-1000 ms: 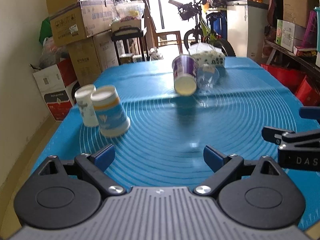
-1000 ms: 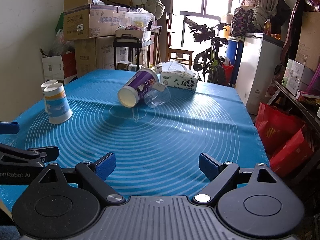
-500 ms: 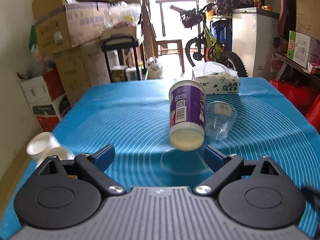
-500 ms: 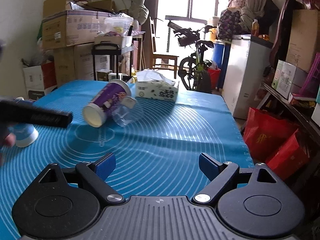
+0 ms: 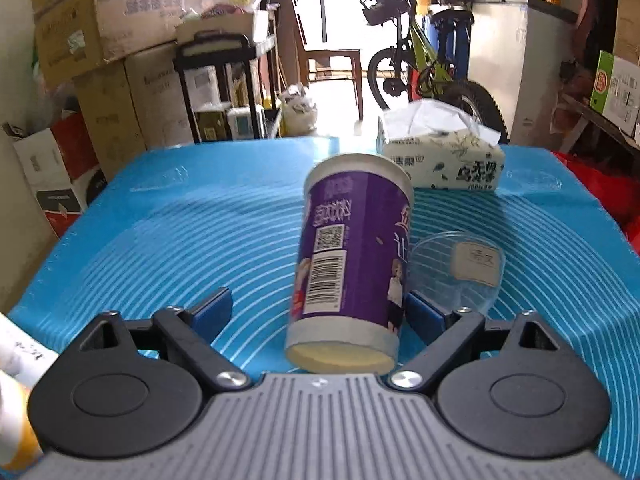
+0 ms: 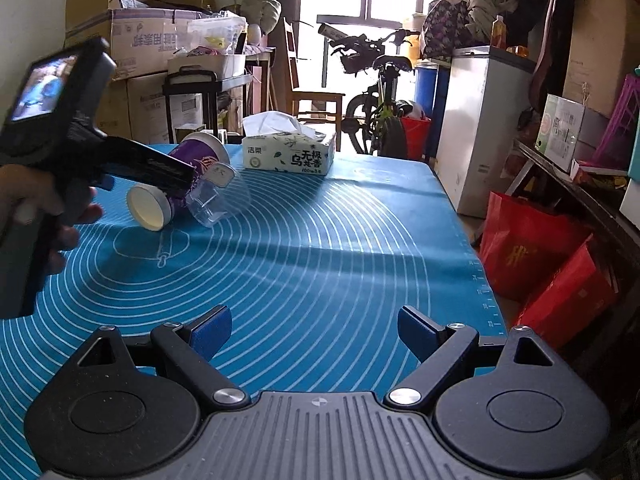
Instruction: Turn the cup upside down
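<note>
Since half a second ago our left gripper (image 5: 318,312) has pushed forward until the purple cup (image 5: 352,264) fills the lower centre of the left wrist frame, lying between its blue pads, where before it lay well ahead of them. In the right wrist frame the left gripper (image 6: 188,182) now reaches over the cup (image 6: 176,184) at the left middle. Our right gripper (image 6: 314,332) sits low in its frame over bare mat, much as it did.

We see the left gripper's jaws spread apart: the right pad (image 5: 424,316) lies just beside the cup's side, while the left pad (image 5: 212,308) stands well clear, with blue mat (image 5: 200,232) showing between. The right gripper's jaws are also spread wide, with nothing between them.

For room, the mat is open across the left and centre of the left wrist frame out to its left edge. To the right of the cup a clear plastic cup (image 5: 456,268) lies touching it. A tissue box (image 5: 440,164) sits beyond both, near the far edge at upper centre right.

We see the purple cup on its side, bottom toward the left camera and wide mouth pointing away toward the tissue box. Its wall is purple with a barcode and a square code; the bottom is pale cream, rimmed in white.
</note>
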A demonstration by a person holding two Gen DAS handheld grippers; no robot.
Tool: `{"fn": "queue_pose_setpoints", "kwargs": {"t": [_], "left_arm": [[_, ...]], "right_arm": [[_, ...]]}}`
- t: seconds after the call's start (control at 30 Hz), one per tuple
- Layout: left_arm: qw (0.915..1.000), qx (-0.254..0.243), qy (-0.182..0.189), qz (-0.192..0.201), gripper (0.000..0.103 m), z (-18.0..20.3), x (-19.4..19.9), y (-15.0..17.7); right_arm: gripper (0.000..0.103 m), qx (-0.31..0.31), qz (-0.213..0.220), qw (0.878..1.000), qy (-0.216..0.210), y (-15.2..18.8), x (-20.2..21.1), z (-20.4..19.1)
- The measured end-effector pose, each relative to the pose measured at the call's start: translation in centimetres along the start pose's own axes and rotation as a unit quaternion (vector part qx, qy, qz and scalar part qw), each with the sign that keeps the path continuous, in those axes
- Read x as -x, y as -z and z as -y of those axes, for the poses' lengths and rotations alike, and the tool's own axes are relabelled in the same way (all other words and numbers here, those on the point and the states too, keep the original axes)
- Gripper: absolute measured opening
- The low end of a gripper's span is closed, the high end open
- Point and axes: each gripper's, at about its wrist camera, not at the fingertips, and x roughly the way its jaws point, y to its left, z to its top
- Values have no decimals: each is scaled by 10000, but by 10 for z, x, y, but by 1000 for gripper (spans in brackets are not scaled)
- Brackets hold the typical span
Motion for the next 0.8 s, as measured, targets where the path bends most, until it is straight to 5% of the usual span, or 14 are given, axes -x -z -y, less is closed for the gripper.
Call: {"fn": "queue_pose_setpoints", "kwargs": {"t": [0.1, 0.5, 0.8], "left_arm": [[9992, -78, 341, -168, 63, 0, -6, 0], [9987, -191, 453, 150, 63, -8, 50, 0], [9980, -255, 572, -15, 63, -7, 115, 56]], "right_arm": [[91, -12, -21, 10000, 16, 1, 0, 2], [91, -37, 46, 10000, 10, -2, 13, -3], [91, -27, 128, 9999, -66, -2, 37, -11]]}}
